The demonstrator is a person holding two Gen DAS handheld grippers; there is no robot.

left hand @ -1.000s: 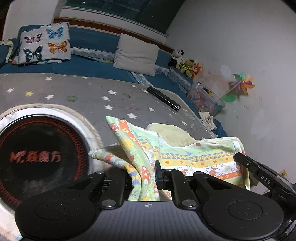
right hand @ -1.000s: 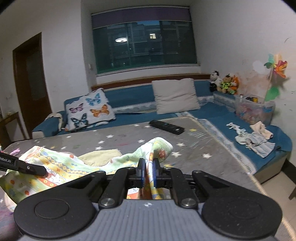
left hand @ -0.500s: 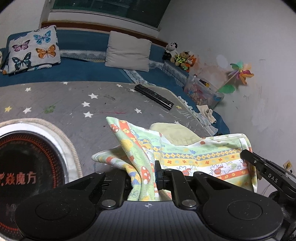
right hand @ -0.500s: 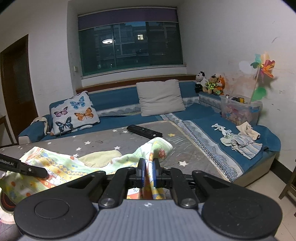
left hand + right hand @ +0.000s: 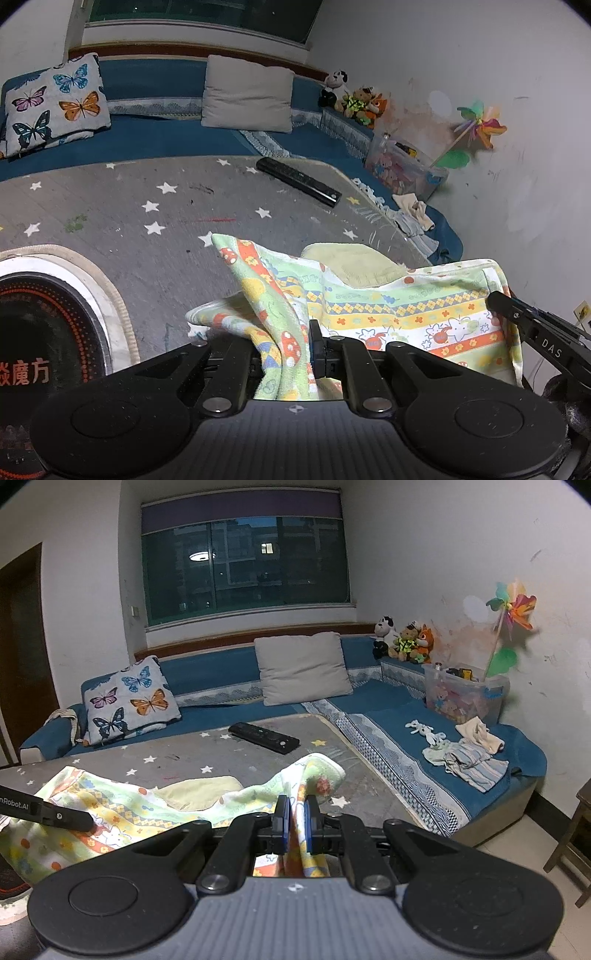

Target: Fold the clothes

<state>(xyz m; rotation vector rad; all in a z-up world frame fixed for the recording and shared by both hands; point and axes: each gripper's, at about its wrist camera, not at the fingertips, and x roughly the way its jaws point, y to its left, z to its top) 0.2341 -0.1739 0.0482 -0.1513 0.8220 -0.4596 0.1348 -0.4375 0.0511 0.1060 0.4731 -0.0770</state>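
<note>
A colourful patterned cloth (image 5: 399, 310) with mushrooms, flowers and stripes hangs stretched between my two grippers above a grey star-printed table (image 5: 155, 206). My left gripper (image 5: 284, 343) is shut on one corner of it. My right gripper (image 5: 295, 819) is shut on the opposite corner of the same patterned cloth (image 5: 125, 805). A pale yellow cloth (image 5: 351, 262) lies on the table behind the stretched one. In each wrist view the other gripper's black finger shows at the cloth's far edge, the right gripper (image 5: 532, 332) in the left view and the left gripper (image 5: 48, 812) in the right.
A black remote (image 5: 264, 737) lies further back on the table. A round black heater plate (image 5: 40, 347) sits at the table's left. A blue sofa (image 5: 406, 709) wraps around the table, with cushions, plush toys, a plastic toy box (image 5: 461, 694) and small clothes (image 5: 465, 757).
Both grippers have shifted across the table with the cloth still held between them; in the left view the heater plate has slid toward the left edge. The grips stay the same.
</note>
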